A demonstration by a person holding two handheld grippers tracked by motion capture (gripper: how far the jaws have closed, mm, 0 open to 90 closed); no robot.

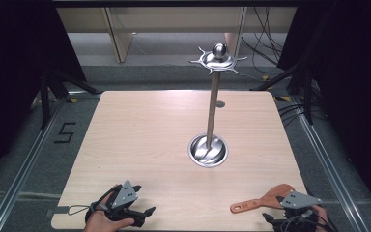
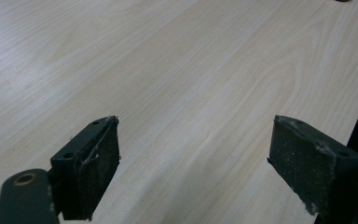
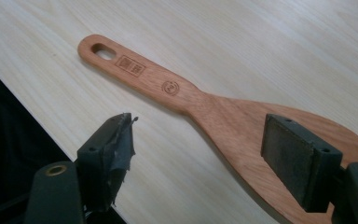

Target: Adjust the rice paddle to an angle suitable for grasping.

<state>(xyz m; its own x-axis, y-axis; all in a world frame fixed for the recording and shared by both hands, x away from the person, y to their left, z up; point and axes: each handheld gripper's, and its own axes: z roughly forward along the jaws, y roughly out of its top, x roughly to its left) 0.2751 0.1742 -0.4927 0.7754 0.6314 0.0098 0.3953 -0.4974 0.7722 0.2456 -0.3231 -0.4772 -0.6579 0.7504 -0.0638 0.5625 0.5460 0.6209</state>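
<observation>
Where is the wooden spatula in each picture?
High view: the wooden spatula lies flat at the table's near right edge, just left of the right gripper.
Right gripper view: the wooden spatula runs from upper left to lower right, its wide blade reaching between and beyond the open jaws.
Left gripper view: bare table ahead of the open jaws.
Shared landmark: the pale wood-grain table top.
</observation>
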